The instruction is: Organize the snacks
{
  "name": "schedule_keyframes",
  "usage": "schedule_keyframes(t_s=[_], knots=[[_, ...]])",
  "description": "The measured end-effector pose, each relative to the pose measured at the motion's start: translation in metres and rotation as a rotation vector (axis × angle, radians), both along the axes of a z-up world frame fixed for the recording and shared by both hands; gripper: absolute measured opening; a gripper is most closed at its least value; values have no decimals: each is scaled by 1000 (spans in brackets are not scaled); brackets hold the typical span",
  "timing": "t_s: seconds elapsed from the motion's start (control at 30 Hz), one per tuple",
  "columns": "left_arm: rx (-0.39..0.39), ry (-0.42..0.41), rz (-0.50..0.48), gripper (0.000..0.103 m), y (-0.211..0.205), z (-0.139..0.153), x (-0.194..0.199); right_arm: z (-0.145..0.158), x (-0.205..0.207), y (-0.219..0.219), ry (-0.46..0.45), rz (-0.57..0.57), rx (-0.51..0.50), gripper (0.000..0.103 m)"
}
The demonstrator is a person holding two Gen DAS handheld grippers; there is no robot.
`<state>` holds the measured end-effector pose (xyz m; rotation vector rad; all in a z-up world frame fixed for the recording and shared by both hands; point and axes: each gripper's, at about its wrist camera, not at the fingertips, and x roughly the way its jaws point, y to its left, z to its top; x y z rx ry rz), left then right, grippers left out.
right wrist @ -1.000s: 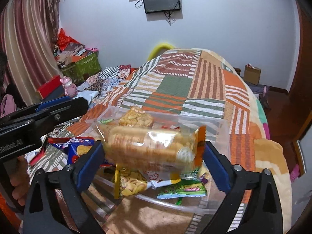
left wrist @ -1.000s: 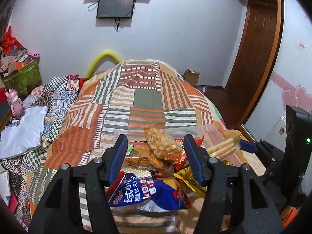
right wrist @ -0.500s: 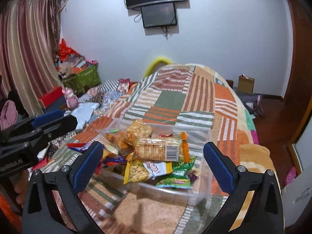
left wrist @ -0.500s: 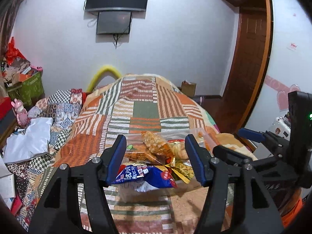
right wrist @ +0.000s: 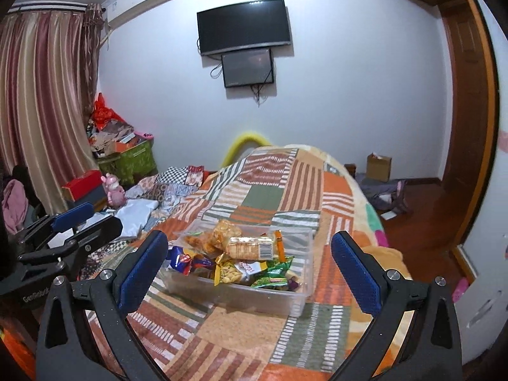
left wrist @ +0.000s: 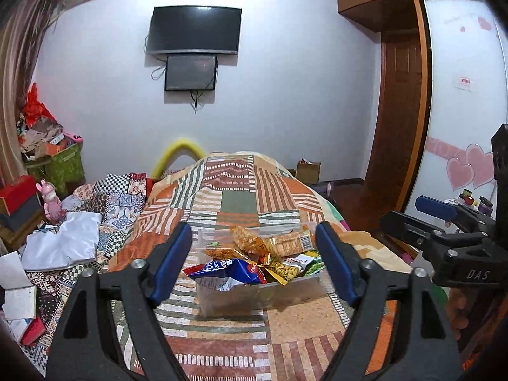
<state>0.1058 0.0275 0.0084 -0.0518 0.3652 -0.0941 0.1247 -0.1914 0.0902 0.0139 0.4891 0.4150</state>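
A clear plastic bin [left wrist: 254, 298] [right wrist: 295, 298] sits on the patchwork bed and holds several snack packs. A cracker sleeve [right wrist: 252, 247] [left wrist: 290, 243] lies on top of the pile. A blue bag [left wrist: 228, 271] hangs over the bin's near left rim. My left gripper [left wrist: 254, 260] is open and empty, held back from the bin. My right gripper [right wrist: 249, 265] is open and empty, also back from the bin. Each gripper shows at the edge of the other's view.
The patchwork quilt [right wrist: 270, 197] covers the bed. Clothes and papers [left wrist: 63, 244] lie at the left. Boxes and a green crate [right wrist: 127, 158] stand by the curtain. A wooden door [left wrist: 400, 133] and floor are at the right.
My right gripper let go of the cracker sleeve, which now lies on the pile in the bin. Both grippers have pulled back and up from the bin.
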Motion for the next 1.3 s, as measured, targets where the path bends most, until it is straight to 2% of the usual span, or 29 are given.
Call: schedule_keyframes(t_s=[0.23, 1.3], knots=[[12, -33, 12, 94, -4, 2, -22, -1, -12, 1, -26, -43, -26, 103], [-7, -24, 12, 96, -1, -5, -29, 0, -27, -4, -46, -30, 13, 103]])
